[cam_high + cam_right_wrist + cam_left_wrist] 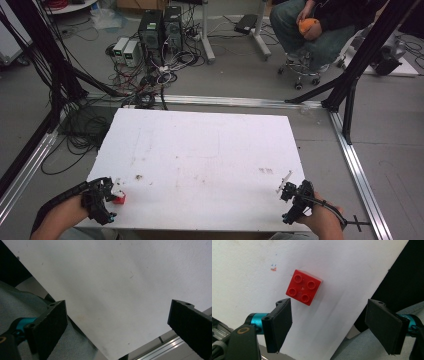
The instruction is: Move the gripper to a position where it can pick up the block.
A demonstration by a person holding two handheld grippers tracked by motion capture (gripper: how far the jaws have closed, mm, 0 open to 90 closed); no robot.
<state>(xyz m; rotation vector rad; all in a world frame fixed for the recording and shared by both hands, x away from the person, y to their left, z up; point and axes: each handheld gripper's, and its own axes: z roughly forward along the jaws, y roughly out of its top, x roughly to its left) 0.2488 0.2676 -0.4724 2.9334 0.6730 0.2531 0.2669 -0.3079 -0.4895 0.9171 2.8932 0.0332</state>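
Observation:
A small red four-stud brick lies flat on the white board near its front left corner. My left gripper hovers just short of the brick, open, jaws wide apart with nothing between them. My right gripper stands open over the board's front right corner, its jaws spread wide above bare white surface.
Aluminium rails frame the floor around the board. Black frame posts rise at both sides. Computer boxes and tangled cables sit beyond the far edge. A seated person holds an orange object at the back right.

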